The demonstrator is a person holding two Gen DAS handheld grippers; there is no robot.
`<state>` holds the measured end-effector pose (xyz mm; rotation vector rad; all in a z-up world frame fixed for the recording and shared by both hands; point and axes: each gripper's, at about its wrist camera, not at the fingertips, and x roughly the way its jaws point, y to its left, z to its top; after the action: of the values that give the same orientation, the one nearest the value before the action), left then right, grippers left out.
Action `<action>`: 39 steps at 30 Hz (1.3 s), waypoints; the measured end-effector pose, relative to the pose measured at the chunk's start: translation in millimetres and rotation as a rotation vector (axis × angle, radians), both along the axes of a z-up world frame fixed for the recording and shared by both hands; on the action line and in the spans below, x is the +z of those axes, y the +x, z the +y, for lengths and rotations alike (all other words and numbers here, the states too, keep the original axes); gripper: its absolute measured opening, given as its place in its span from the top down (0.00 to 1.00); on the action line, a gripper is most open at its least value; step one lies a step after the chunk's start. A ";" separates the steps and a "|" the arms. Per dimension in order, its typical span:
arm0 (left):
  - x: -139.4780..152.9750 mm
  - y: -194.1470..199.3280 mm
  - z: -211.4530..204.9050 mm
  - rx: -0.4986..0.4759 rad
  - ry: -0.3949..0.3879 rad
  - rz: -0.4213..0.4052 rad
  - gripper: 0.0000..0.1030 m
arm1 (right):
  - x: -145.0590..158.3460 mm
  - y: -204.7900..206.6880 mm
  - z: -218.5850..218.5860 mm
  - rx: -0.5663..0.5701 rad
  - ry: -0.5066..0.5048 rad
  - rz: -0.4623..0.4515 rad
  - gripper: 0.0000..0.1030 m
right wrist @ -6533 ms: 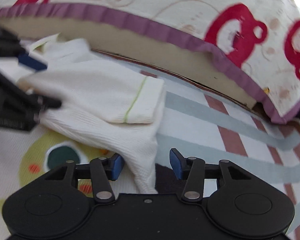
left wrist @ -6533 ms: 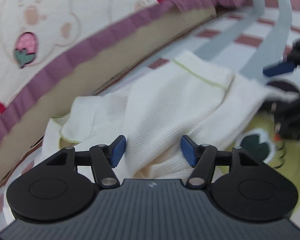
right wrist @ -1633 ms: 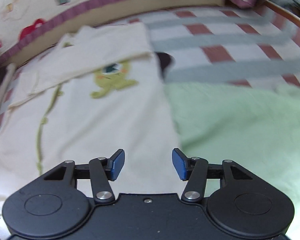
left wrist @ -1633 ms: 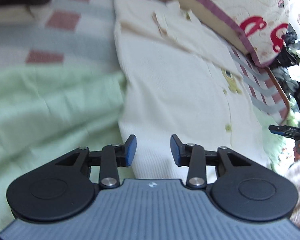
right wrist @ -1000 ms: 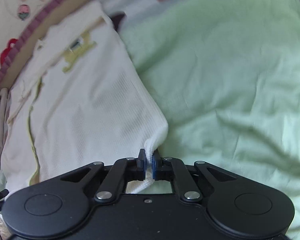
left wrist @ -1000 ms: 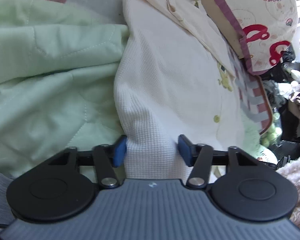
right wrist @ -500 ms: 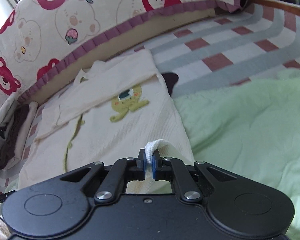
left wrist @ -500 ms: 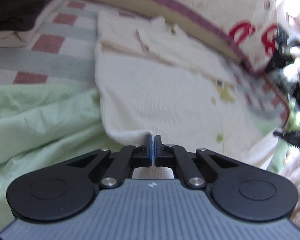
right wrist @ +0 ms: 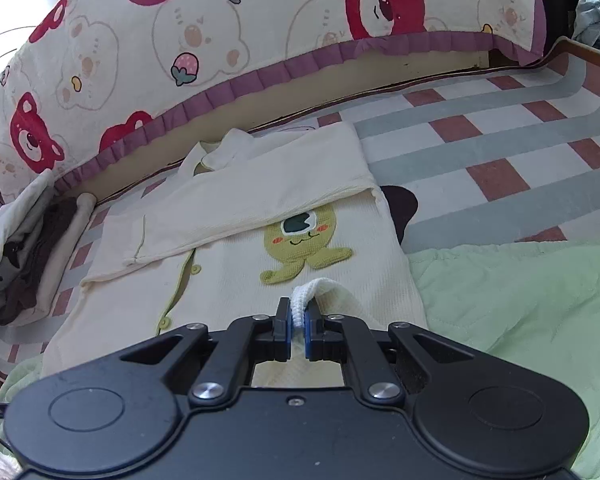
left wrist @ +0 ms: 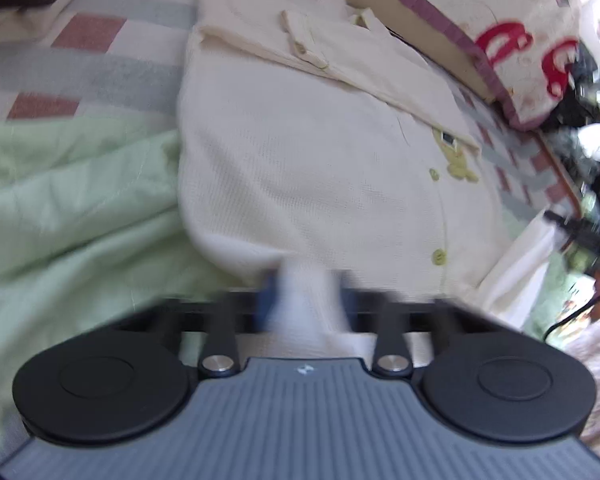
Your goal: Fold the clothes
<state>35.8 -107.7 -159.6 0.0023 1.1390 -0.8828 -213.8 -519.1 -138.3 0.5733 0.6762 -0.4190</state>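
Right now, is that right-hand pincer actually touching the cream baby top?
Touching. The right wrist view shows the right gripper shut on a raised fold of the cream top, white hem pinched between its blue pads.

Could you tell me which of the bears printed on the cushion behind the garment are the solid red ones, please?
On the cushion, the red bears are filled in dark red; the others are only pale outlines on the cream fabric.

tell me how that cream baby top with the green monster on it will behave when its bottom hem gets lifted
Probably floppy: the hem of the cream top bunches into a soft loop where the right tongs pinch it. Likely light, since a small pinch raises that corner. It may sag between the two tongs and the folded sleeve could slip, as nothing pins it down.
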 end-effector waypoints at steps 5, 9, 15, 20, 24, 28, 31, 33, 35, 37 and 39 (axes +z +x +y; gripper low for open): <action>39.7 7.4 -10.3 0.039 -0.036 -0.150 0.98 | 10.3 5.0 -9.7 -0.026 -0.059 -0.024 0.92; 61.8 27.6 -40.6 0.014 -0.069 -0.311 0.98 | 17.4 34.4 -26.3 -0.027 -0.091 -0.061 0.92; 72.8 93.8 -85.8 0.059 -0.058 -0.438 0.98 | 38.5 97.6 -65.6 -0.039 -0.176 -0.123 0.93; 91.5 157.0 -123.5 0.099 -0.055 -0.538 0.98 | 56.6 149.5 -113.1 -0.056 -0.240 -0.154 0.93; 88.8 206.9 -173.1 0.064 -0.008 -0.614 0.98 | 59.5 210.4 -144.9 -0.016 -0.297 -0.128 0.93; 85.3 253.4 -210.0 0.094 -0.002 -0.646 0.98 | 60.8 267.5 -164.2 -0.001 -0.359 -0.130 0.93; 58.6 290.3 -225.5 0.152 0.012 -0.600 0.96 | 47.0 301.7 -175.0 -0.011 -0.396 -0.103 0.89; 29.7 311.8 -230.6 0.179 0.085 -0.495 0.84 | 23.2 322.7 -186.5 -0.010 -0.379 0.014 0.85; 7.8 316.0 -221.9 0.210 0.138 -0.393 0.79 | -1.5 322.3 -189.1 -0.013 -0.371 0.122 0.84; -4.2 304.1 -202.6 0.235 0.114 -0.349 0.71 | -17.9 299.3 -183.2 -0.007 -0.362 0.138 0.78; -8.9 286.6 -176.5 0.261 0.068 -0.322 0.58 | -30.1 266.4 -177.3 -0.013 -0.327 0.135 0.71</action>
<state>322.4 -284.2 -168.4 0.0489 0.8438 -0.5863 52.5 -696.4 -168.4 0.2413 0.7154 -0.5710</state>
